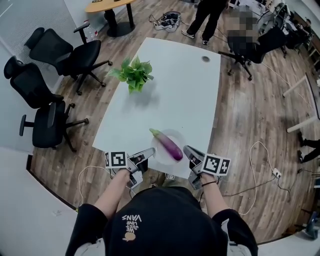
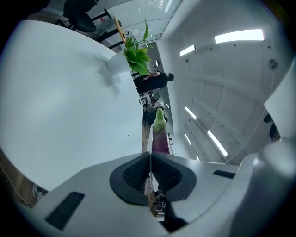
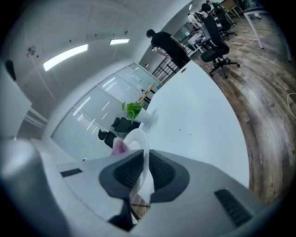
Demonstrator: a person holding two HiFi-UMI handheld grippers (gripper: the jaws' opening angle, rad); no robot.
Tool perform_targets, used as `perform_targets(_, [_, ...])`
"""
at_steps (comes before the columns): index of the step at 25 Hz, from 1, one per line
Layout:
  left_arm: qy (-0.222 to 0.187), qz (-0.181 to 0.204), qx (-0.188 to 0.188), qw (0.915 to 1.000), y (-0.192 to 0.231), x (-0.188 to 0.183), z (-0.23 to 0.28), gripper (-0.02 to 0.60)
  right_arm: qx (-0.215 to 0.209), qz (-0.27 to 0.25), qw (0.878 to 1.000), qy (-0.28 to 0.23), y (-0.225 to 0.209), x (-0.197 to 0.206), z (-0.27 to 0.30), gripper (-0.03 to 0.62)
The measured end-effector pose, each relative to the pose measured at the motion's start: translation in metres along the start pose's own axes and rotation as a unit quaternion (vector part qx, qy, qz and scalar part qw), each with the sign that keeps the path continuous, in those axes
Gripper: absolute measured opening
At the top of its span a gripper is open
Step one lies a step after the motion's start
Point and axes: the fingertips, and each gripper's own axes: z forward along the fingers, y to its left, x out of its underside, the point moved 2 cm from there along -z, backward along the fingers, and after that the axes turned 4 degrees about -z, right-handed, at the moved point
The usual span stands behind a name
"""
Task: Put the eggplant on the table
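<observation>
A purple eggplant (image 1: pixel 169 145) with a green stem lies on a white plate (image 1: pixel 177 134) over the near edge of the white table (image 1: pixel 175 85). My left gripper (image 1: pixel 150 152) is shut on the plate's left rim, and my right gripper (image 1: pixel 188 150) is shut on its right rim. In the left gripper view the plate (image 2: pixel 151 139) runs edge-on between the dark pads of that gripper (image 2: pixel 150 169), with the eggplant (image 2: pixel 159 134) beyond. In the right gripper view the plate (image 3: pixel 138 139) is pinched in that gripper (image 3: pixel 147 173), and a bit of the eggplant (image 3: pixel 119 147) shows behind it.
A green potted plant (image 1: pixel 134 74) stands on the table's left side, and a small dark round fitting (image 1: pixel 205 59) sits near the far end. Black office chairs (image 1: pixel 50 65) are at the left. A person (image 1: pixel 205 15) stands beyond the table. Cables lie on the wooden floor.
</observation>
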Motion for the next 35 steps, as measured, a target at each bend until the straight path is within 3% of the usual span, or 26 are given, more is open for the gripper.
perform_targets(12, [-0.01, 0.009, -0.002, 0.9999, 0.0, -0.062, 0.06, 0.021, -0.006, -0.02, 1.0, 0.014, -0.035, -0.075, 0.029, 0.043])
perform_targets(26, [0.041, 0.014, -0.004, 0.9991, 0.006, -0.125, 0.085, 0.021, 0.024, 0.021, 0.999, -0.019, -0.048, -0.111, 0.068, 0.043])
perform_targets(35, [0.055, 0.015, -0.009, 0.9983, 0.024, -0.156, 0.104, 0.021, 0.044, 0.019, 0.999, -0.013, -0.067, -0.126, 0.094, 0.043])
